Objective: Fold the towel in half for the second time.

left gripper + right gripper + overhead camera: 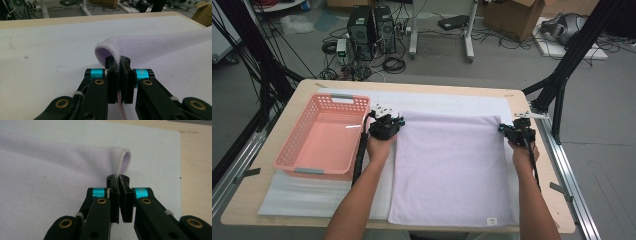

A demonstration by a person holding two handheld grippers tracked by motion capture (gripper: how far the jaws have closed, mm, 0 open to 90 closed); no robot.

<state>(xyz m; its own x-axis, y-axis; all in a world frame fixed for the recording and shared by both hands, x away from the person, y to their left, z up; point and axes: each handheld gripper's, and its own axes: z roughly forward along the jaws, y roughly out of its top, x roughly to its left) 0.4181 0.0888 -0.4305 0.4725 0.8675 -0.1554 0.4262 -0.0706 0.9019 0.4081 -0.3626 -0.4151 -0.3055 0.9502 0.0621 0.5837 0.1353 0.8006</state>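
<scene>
— Where does the lilac towel (452,167) lie?

— Flat on the white mat (437,102) over the wooden tabletop (257,195), stretching back from both claws toward the person, its long axis running near to far. The pink basket (324,135) sits just outside the left claw (388,121).

— And the grips?

— The left claw is clenched on the far left corner, the right claw (516,127) on the far right corner; each hem curls up just beyond the pads. Cables and computer towers (371,25) crowd the floor beyond.

— Next?

— Probably lifting both corners back toward the near edge to fold.
</scene>
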